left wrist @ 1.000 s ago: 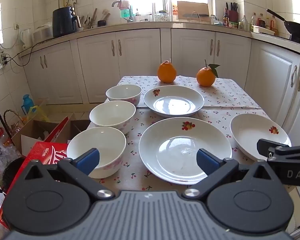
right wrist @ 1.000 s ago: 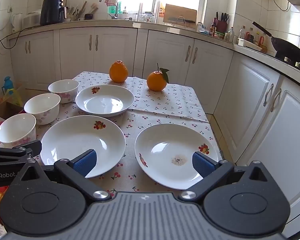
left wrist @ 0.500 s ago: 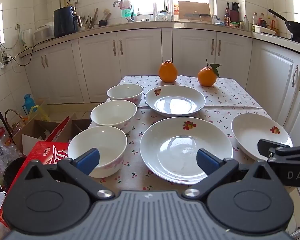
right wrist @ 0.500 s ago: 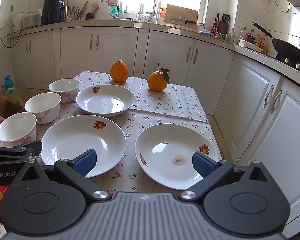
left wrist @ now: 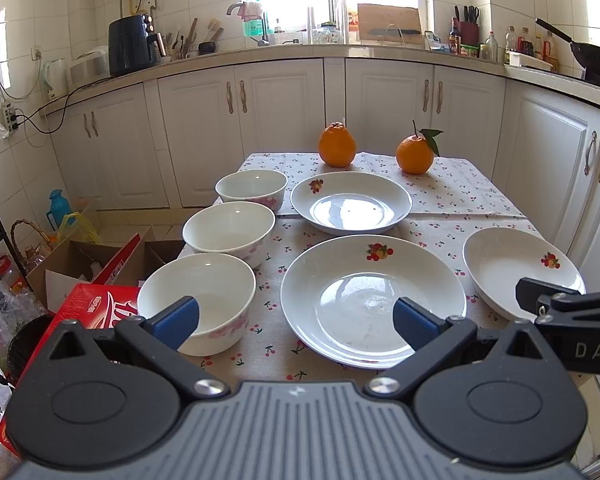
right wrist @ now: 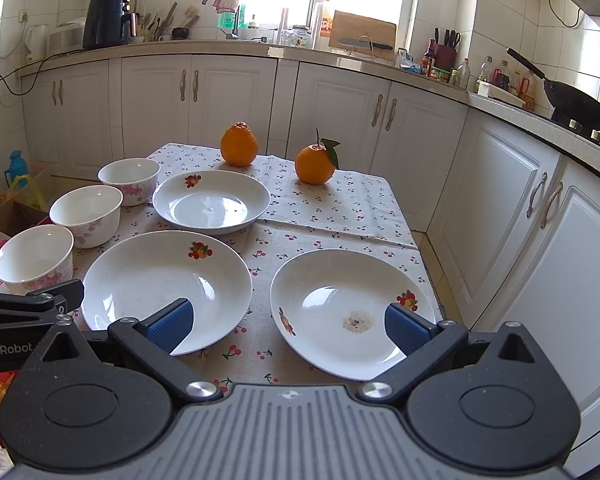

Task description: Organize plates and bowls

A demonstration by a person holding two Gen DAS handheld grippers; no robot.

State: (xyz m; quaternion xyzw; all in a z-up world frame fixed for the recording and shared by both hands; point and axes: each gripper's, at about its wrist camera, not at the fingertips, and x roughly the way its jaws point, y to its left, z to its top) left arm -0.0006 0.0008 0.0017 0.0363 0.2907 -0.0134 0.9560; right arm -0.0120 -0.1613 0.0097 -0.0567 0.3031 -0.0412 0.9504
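Observation:
Three white bowls stand in a row down the table's left side: the near bowl (left wrist: 198,300), the middle bowl (left wrist: 229,232) and the far bowl (left wrist: 251,189). Three white fruit-printed plates lie apart: the far plate (left wrist: 351,202), the big near plate (left wrist: 374,298) and the right plate (right wrist: 352,312), the last with a small brown stain. My left gripper (left wrist: 296,322) hovers open at the near edge between near bowl and big plate. Over the gap between the two near plates my right gripper (right wrist: 286,326) hangs open too. Neither holds anything.
Two oranges (left wrist: 337,145) (left wrist: 414,154) sit at the table's far end on the cherry-print cloth (left wrist: 456,188). White cabinets (right wrist: 500,216) run close along the right and back. Cardboard boxes (left wrist: 100,264) and a red box (left wrist: 96,304) crowd the floor at left.
Both views have shifted only very slightly; the dishes stay where they were and both grippers remain open.

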